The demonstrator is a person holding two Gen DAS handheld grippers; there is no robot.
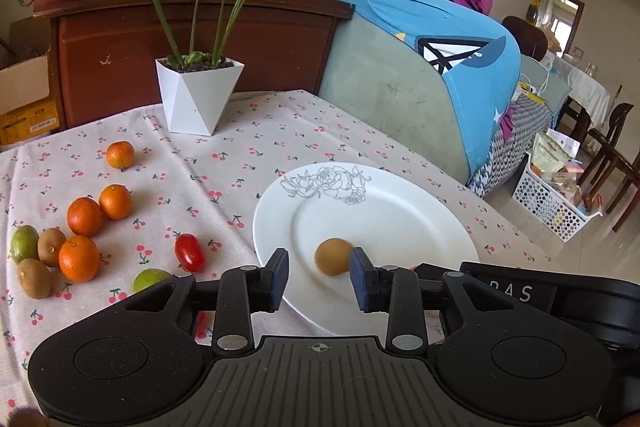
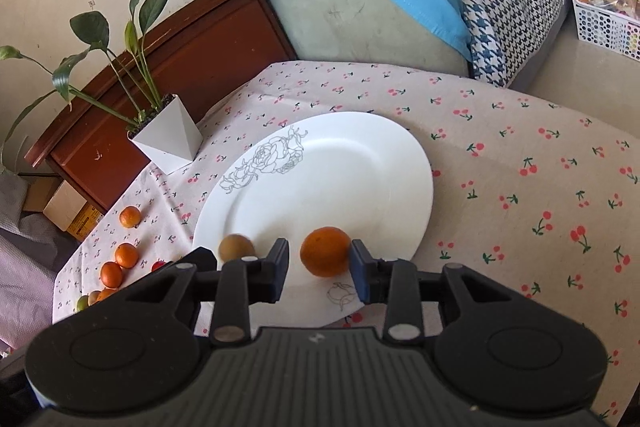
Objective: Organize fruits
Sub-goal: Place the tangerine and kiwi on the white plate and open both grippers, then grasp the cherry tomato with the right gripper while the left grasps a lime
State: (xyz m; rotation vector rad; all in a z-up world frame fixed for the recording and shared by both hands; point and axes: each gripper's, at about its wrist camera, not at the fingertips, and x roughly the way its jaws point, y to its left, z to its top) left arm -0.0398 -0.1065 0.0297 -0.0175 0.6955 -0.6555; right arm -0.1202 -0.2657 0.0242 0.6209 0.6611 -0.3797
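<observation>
A white plate (image 1: 384, 211) with a rose drawing sits on the cherry-print tablecloth. A brown kiwi (image 1: 334, 255) lies on the plate between the open jaws of my left gripper (image 1: 318, 277), blurred and apart from the left pad. In the right wrist view the same kiwi (image 2: 236, 247) lies on the plate (image 2: 340, 163), left of my right gripper (image 2: 318, 269). That gripper is open, with an orange (image 2: 326, 251) between its pads, touching only the right one. Several oranges (image 1: 84, 217), kiwis (image 1: 34, 277), green fruits (image 1: 24, 243) and a cherry tomato (image 1: 190, 253) lie left of the plate.
A white faceted pot with a leafy plant (image 1: 198, 95) stands at the table's back. A brown cabinet (image 1: 192, 39) and a sofa with a blue cover (image 1: 420, 39) lie behind. A white basket (image 1: 552, 203) stands on the floor at right.
</observation>
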